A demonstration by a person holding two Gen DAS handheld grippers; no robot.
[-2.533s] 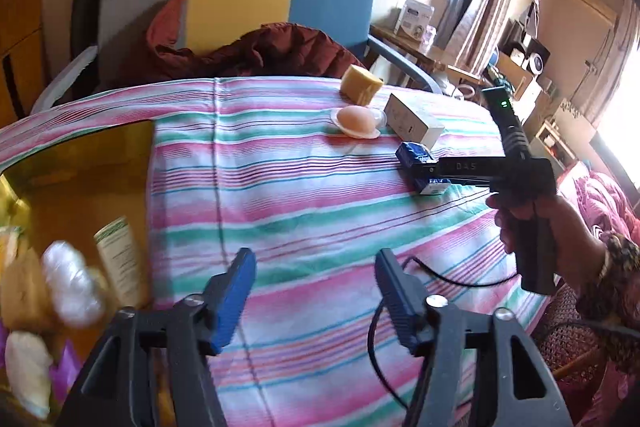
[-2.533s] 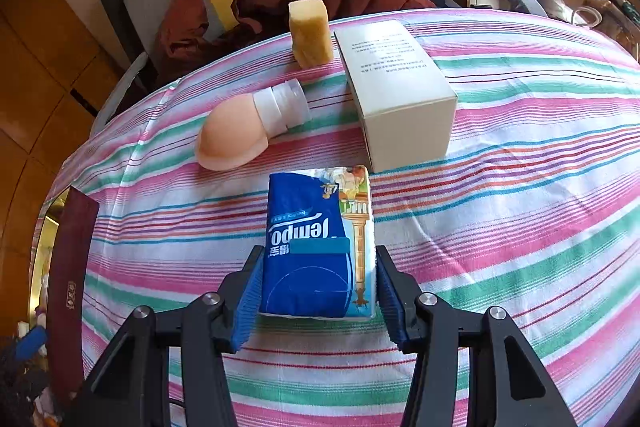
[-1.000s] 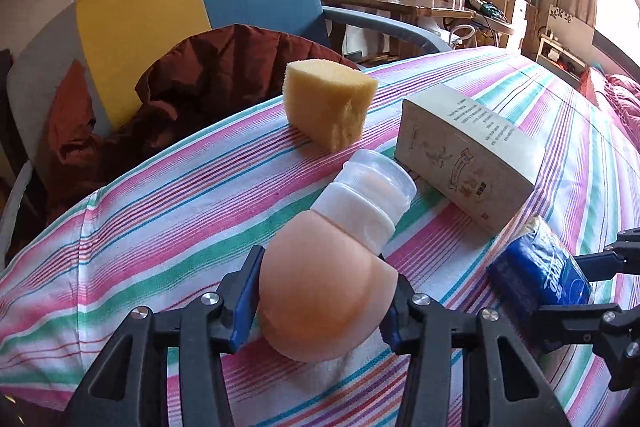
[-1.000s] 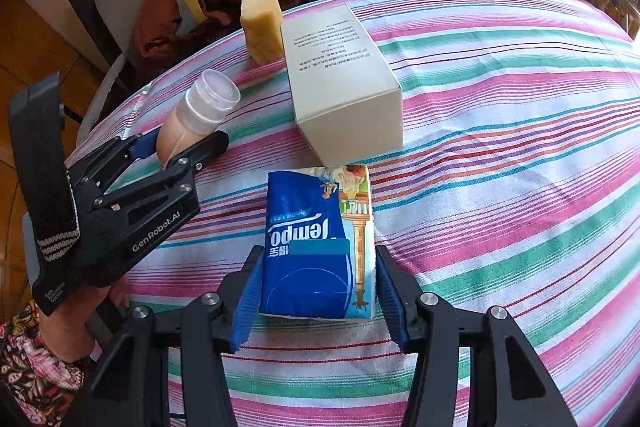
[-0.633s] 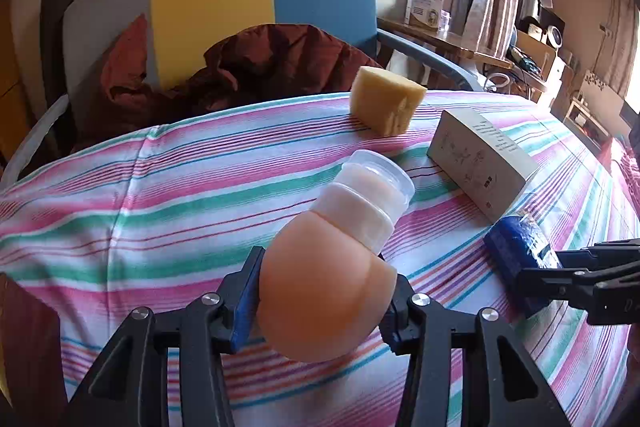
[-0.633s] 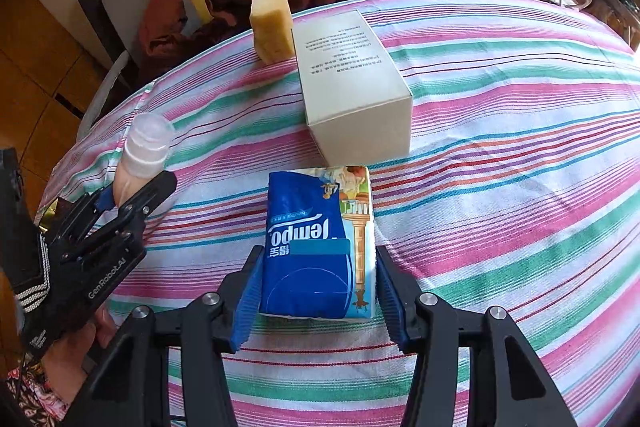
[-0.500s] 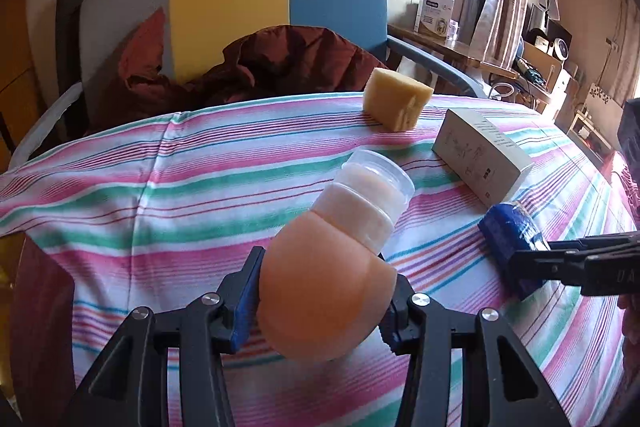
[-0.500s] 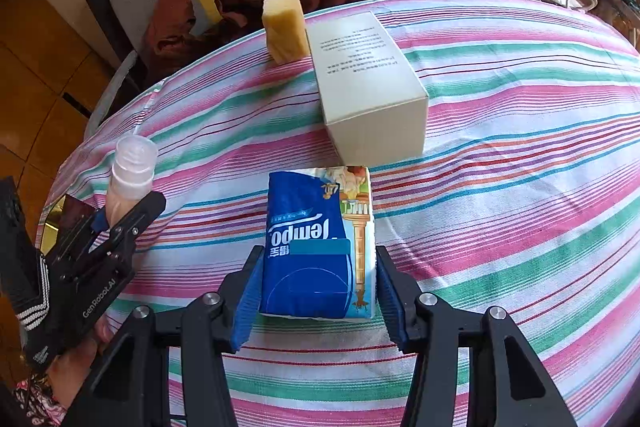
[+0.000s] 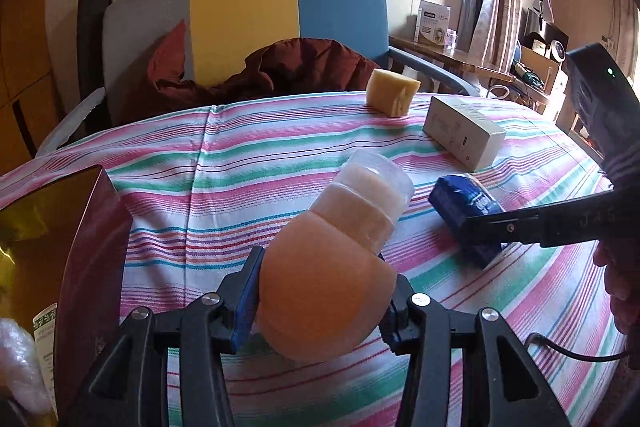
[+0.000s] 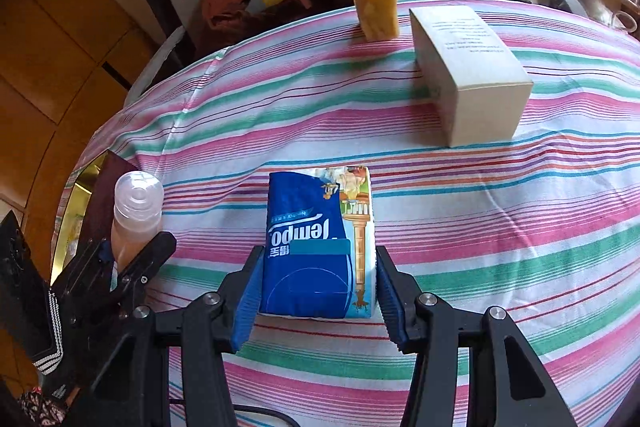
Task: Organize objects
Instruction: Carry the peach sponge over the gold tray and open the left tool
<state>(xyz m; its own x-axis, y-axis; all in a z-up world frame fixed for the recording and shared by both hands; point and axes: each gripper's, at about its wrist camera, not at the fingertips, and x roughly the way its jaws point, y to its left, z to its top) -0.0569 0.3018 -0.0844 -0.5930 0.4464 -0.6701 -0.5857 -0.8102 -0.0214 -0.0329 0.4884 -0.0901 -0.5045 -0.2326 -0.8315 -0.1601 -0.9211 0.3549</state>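
Bottle [image 9: 332, 267], peach and soft-looking, sits clamped at its wide body in the left tongs [image 9: 320, 303], off the desk [image 9: 260, 155] beside the box [image 9: 80, 247]; it probably squashes, so grip gently. Right tongs [image 10: 318, 293] clamp the tissue pack [image 10: 320, 243], light and squashy, by its long sides.

one bottle [image 9: 340, 259], one tissue pack [image 10: 320, 247], one sponge [image 10: 376, 13], one carton [image 10: 468, 75]
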